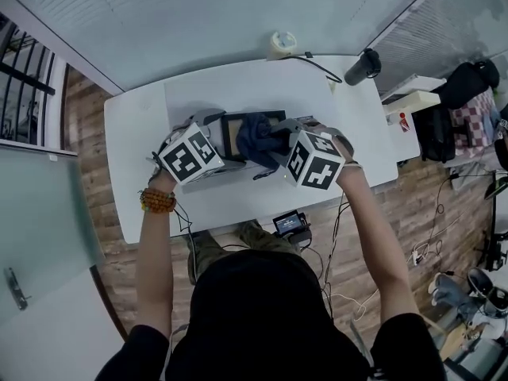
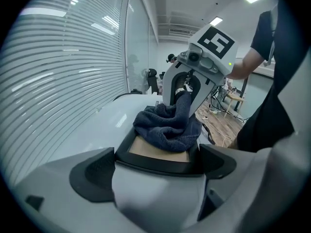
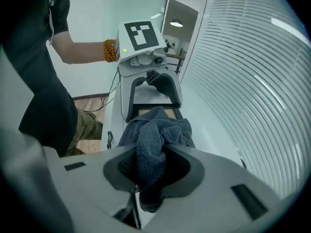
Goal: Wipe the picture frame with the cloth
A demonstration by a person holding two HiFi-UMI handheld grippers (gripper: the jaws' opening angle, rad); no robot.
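A black picture frame (image 1: 238,129) with a tan inner panel lies in the middle of the white table (image 1: 139,141). A dark blue cloth (image 1: 258,137) is bunched on its right part. My left gripper (image 1: 213,137) is shut on the frame's left end: in the left gripper view the frame's black edge (image 2: 155,159) spans from one jaw to the other of the left gripper (image 2: 153,168). My right gripper (image 3: 153,168) is shut on the cloth (image 3: 155,135), which fills the gap between its jaws and drapes onto the frame (image 3: 146,111). Both grippers point steeply down and face each other.
A roll of tape (image 1: 282,42) and a black cylinder (image 1: 363,67) with a cable (image 1: 317,63) sit at the table's far edge. White boxes (image 1: 409,101) stand off the right end. A small screen device (image 1: 290,223) hangs by the near edge. Slatted blinds back the table.
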